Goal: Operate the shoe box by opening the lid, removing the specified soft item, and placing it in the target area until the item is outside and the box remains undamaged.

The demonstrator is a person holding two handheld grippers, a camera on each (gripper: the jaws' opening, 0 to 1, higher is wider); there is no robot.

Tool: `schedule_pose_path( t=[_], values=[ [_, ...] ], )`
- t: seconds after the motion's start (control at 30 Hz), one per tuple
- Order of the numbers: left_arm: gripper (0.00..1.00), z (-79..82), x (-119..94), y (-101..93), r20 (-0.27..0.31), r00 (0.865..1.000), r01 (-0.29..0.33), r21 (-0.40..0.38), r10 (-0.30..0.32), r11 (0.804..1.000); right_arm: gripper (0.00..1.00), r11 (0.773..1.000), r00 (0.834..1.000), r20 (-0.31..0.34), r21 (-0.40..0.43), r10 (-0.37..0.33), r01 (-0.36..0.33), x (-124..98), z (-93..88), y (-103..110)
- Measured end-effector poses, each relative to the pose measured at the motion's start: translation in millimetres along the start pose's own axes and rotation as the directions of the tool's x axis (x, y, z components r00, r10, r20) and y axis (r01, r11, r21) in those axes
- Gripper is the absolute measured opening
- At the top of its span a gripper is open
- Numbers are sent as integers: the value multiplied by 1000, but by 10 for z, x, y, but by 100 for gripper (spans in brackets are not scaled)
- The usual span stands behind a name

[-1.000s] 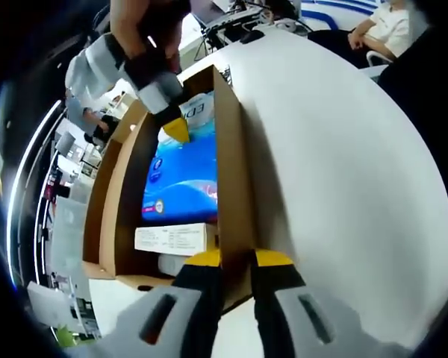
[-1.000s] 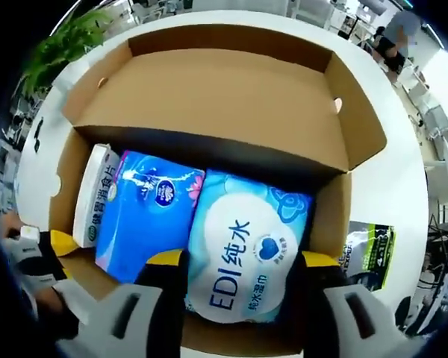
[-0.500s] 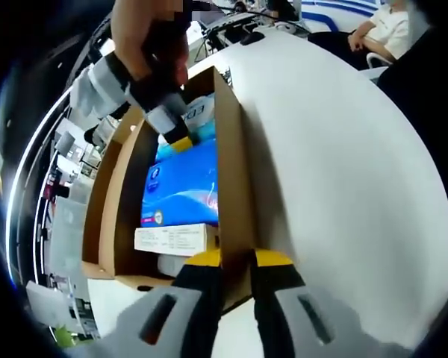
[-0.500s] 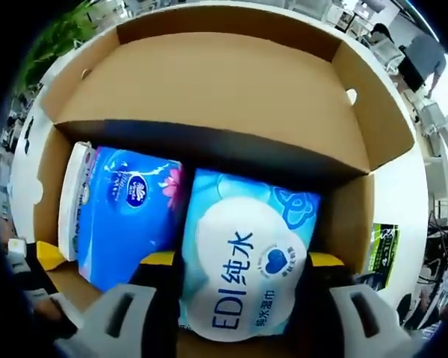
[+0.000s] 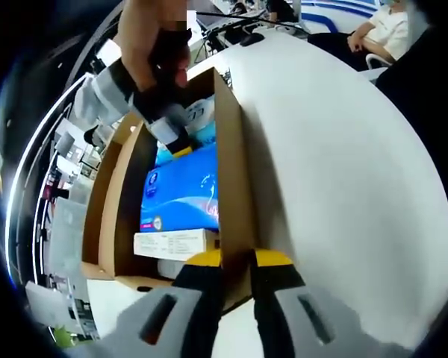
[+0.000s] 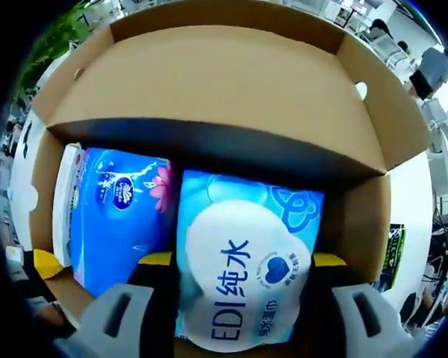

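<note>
An open-plan office is suggested: a large round white table is set among further desks, a seated person is seen, and a green potted plant.

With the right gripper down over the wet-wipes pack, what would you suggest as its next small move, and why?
Probably close the right gripper on the light blue wipes pack. Its jaws stand open on either side of the pack, which lies in the open shoe box beside the blue tissue pack. The left gripper is shut on the box wall, steadying it.
</note>
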State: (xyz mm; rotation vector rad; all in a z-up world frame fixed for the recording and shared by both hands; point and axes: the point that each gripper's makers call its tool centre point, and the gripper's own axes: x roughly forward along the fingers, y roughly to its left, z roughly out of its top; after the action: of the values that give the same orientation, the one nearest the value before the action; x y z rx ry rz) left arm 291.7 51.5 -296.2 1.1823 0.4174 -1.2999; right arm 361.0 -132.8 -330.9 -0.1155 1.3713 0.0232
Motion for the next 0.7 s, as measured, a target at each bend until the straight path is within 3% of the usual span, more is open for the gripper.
schedule_pose_path(
  t=[0.37, 0.7],
  values=[
    [12, -6, -16, -26, -7, 1000, 4, -4, -4, 1000, 70, 1000, 1000, 27, -28, 4, -4, -13, -85, 77],
    [12, -1, -19, -41, -5, 1000, 4, -4, -4, 1000, 71, 993, 993, -21, 21, 117, -117, 86, -71, 70]
  ],
)
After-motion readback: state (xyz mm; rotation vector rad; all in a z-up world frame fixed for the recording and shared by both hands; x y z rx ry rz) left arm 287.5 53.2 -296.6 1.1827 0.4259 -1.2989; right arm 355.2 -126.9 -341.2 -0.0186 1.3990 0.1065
